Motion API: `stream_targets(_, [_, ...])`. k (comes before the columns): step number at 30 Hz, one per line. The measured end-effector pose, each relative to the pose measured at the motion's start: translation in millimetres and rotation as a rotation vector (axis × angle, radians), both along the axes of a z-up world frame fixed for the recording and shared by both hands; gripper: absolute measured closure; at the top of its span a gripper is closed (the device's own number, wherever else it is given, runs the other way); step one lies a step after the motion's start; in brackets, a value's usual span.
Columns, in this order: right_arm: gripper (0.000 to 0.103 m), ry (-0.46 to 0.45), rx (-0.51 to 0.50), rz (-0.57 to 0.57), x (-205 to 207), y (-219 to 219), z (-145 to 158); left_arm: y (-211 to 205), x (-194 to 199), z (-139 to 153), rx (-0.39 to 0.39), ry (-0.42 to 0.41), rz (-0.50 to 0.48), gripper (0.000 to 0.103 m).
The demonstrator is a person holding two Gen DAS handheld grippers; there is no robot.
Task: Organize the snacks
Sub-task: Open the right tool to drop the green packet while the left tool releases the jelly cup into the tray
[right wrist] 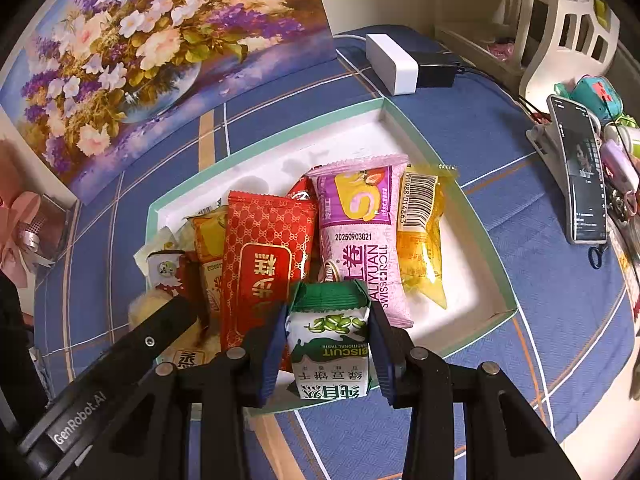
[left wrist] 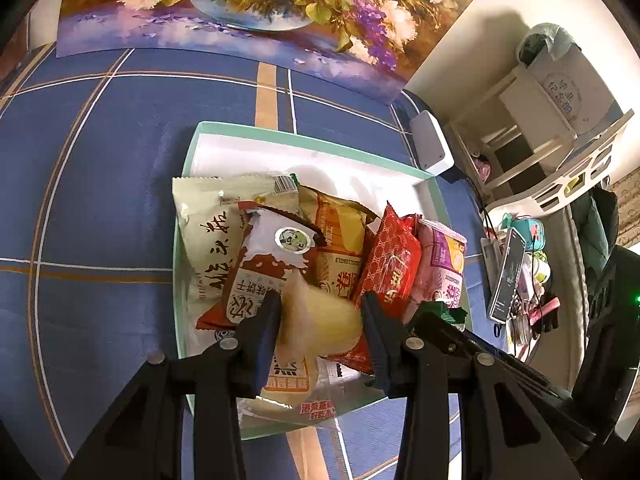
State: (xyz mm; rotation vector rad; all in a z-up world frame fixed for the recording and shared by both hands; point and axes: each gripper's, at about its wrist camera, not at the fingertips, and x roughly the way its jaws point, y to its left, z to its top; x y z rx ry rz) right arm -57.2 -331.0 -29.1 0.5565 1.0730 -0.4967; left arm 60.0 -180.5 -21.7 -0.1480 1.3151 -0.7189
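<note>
A shallow mint-rimmed white tray [left wrist: 320, 141] [right wrist: 476, 216] on the blue plaid cloth holds several snack packets. My left gripper [left wrist: 320, 308] is shut on a pale yellow clear-wrapped snack [left wrist: 324, 316], held over the tray's near end, above a red-and-white packet [left wrist: 264, 260]. My right gripper [right wrist: 329, 320] is shut on a green-and-white mung bean biscuit packet [right wrist: 330, 344] at the tray's near edge. Next to it lie a red patterned packet [right wrist: 264, 256], a pink Swiss roll packet [right wrist: 360, 240] and a yellow packet [right wrist: 420, 240]. The left gripper's arm [right wrist: 132, 352] shows in the right wrist view.
A flower painting [left wrist: 240, 4] leans at the back of the table. A white box [right wrist: 394, 62] with a black adapter lies behind the tray. A phone on a stand [right wrist: 580, 168] and small clutter sit to the right, by a white chair [left wrist: 560, 152].
</note>
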Motion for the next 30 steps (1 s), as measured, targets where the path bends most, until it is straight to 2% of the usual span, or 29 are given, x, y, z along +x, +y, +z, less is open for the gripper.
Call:
stream_targets(5, [0.061, 0.004, 0.002, -0.002, -0.1, -0.8, -1.3, 0.7, 0.7, 0.7, -0.010, 0.015, 0.007, 0.060])
stream_targets(11, [0.061, 0.005, 0.000, -0.002, -0.2, -0.2, -1.3, 5.0, 1.3, 11.4, 0.004, -0.006, 0.015, 0.060])
stream_targets(13, [0.061, 0.005, 0.000, -0.003, -0.1, -0.2, -1.2, 6.3, 1.5, 14.4, 0.035, -0.023, 0.021, 0.056])
stream_targets(15, [0.059, 0.005, -0.003, -0.005, -0.1, -0.3, -1.5, 9.0, 2.0, 16.2, 0.083, -0.043, 0.036, 0.048])
stream_targets(17, [0.054, 0.009, -0.006, -0.005, 0.5, -0.3, -2.1, 13.3, 4.2, 16.3, 0.139, -0.061, 0.056, 0.045])
stream_targets(19, [0.039, 0.018, -0.014, -0.002, 1.2, 0.1, -2.8, 17.6, 6.3, 15.5, 0.192, -0.082, 0.073, 0.036])
stream_targets(23, [0.037, 0.014, -0.018, 0.002, 2.1, 0.4, -2.1, 27.5, 13.6, 8.6, 0.311, -0.106, 0.118, 0.027])
stream_targets(27, [0.023, 0.016, -0.031, 0.012, 4.9, 2.5, -2.5, 38.5, 19.3, 0.4, 0.373, -0.107, 0.150, 0.017])
stream_targets(30, [0.013, 0.012, -0.042, 0.029, 7.4, 5.9, -2.1, 45.3, 20.9, 0.7, 0.407, -0.135, 0.169, 0.016])
